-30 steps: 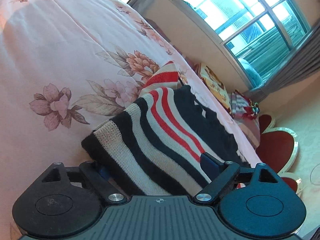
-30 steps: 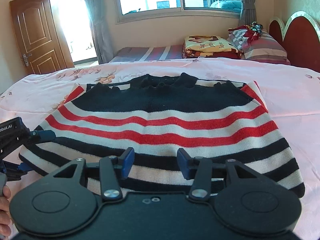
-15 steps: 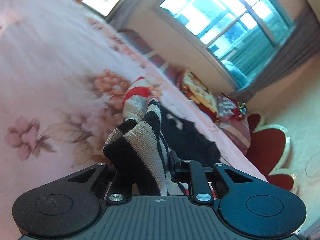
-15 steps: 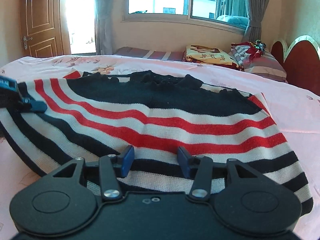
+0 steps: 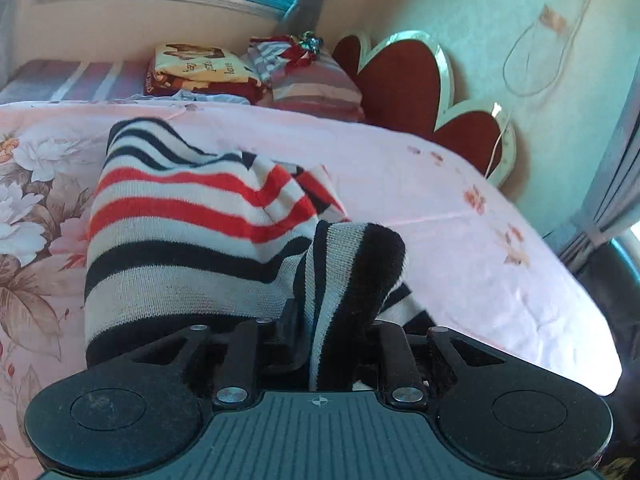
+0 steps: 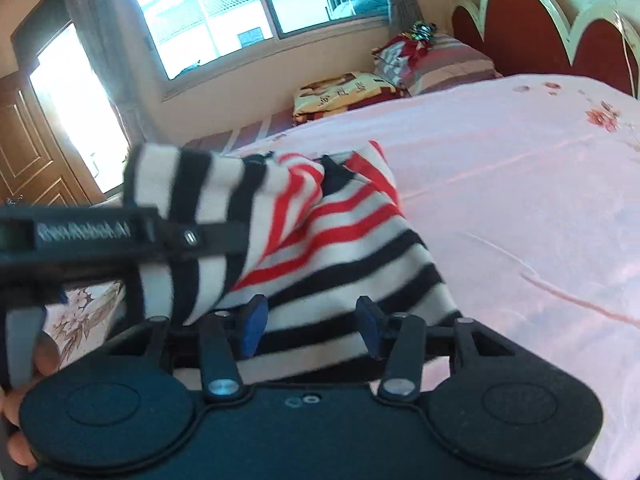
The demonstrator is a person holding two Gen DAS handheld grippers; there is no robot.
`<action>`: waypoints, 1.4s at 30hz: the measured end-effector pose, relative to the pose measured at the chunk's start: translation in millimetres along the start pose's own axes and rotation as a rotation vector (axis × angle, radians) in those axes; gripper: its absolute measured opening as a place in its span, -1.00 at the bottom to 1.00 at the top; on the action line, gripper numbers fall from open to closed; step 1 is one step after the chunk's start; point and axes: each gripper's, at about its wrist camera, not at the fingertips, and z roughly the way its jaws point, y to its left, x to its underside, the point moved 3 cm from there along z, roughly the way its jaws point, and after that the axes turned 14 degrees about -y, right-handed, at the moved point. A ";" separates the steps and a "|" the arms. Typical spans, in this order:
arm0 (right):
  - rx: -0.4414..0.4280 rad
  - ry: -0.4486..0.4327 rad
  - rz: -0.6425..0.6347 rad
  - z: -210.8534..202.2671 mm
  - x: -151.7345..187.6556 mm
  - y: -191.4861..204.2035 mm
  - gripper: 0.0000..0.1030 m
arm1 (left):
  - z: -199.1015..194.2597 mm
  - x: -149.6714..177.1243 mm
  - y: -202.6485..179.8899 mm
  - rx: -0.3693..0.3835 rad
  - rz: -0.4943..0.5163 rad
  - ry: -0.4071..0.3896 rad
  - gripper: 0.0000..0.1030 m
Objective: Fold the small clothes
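Right now my left tool [image 5: 332, 328] is clamped on a bunched corner of the striped sweater [image 5: 192, 232]. The knit sticks up thick between its two black fingers [image 5: 290, 322], w/ a dark hem edge curling over the top. That corner is lifted off the bed [image 5: 460, 216] and pulled across the rest of the sweater, so the red, white and dark stripes fold over in a soft hump.

From my right cam I see the left tool [image 6: 256, 240] from the side, reaching in from the left edge, blurry, w/ the sweater [image 6: 360, 232] corner hanging off it. A bit of a hand [image 6: 24, 396] shows at the bottom left, holding that tool's handle.

My right tool [image 6: 310, 330] has its jaws apart. Its blue pads [image 6: 252, 322] sit on both sides of the sweater's bottom hem. The cloth runs between them, but I see gaps at the pads, so no squeeze there.

The sweater lies on the pink flowery bed cover, near the front edge, partly folded, w/ the far part still flat on the bed.

Far back I see a folded yellow blanket [image 6: 340, 92] and a striped pillow [image 6: 452, 60] next to it, just beside the red headboard [image 6: 528, 28]. A big window [image 6: 248, 12] w/ grey curtains is behind them, and a brown door [image 6: 24, 144] is at the left.
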 end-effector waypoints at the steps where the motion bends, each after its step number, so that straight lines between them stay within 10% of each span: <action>1: -0.004 0.006 0.012 -4.4 1.7 -6.1 -0.08 | -4.2 -1.9 -1.7 -0.005 0.005 -0.016 -0.47; 5: -0.033 0.005 0.049 -12.8 -2.7 -11.5 -0.01 | -41.9 -16.1 -7.9 0.029 -0.077 -0.061 0.52; 9: -0.131 0.005 0.100 -18.4 -10.2 -4.0 0.28 | -84.4 -27.6 -4.4 -0.014 -0.046 -0.167 0.54; 15: -0.238 0.040 0.165 -3.1 -17.6 17.8 0.64 | -87.5 -8.5 74.0 -0.271 -0.133 -0.149 0.54; 21: -0.185 0.058 0.297 54.2 -25.7 13.3 0.27 | -68.6 24.5 85.8 -0.327 -0.112 -0.104 0.54; 24: -0.162 0.062 0.234 69.7 -22.9 20.3 -0.52 | -66.3 25.4 86.3 -0.326 -0.118 -0.103 0.56; 32: -0.221 -0.147 0.066 28.9 -66.3 20.5 -0.62 | -63.2 16.0 67.1 -0.260 -0.087 -0.138 0.56; 42: -0.105 0.005 0.161 37.1 -27.3 -42.4 -0.57 | -33.2 42.2 35.5 -0.228 -0.019 -0.019 0.70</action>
